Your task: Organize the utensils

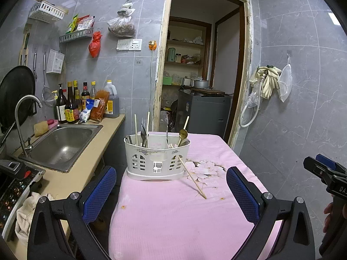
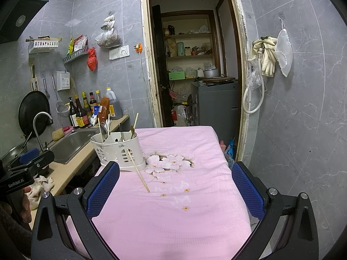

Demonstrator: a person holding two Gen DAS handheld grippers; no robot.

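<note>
A white utensil caddy [image 1: 157, 160] [image 2: 118, 149] stands on the pink floral cloth [image 1: 173, 212] [image 2: 173, 205]. It holds chopsticks, a fork, a knife and a gold spoon [image 1: 182, 135]. One wooden chopstick [image 1: 192, 177] [image 2: 138, 170] leans against the caddy's front, its tip resting on the cloth. My left gripper [image 1: 171, 191] is open, hovering before the caddy with nothing between its blue pads. My right gripper [image 2: 175, 189] is also open and empty, over the cloth to the caddy's right. Each gripper shows at the edge of the other's view.
A steel sink [image 1: 63, 145] with a curved tap [image 1: 23, 119] sits left of the table, with sauce bottles [image 1: 71, 106] behind it. A doorway [image 1: 201, 69] opens at the back onto shelves and a grey cabinet. A crumpled rag [image 1: 26, 216] lies on the counter.
</note>
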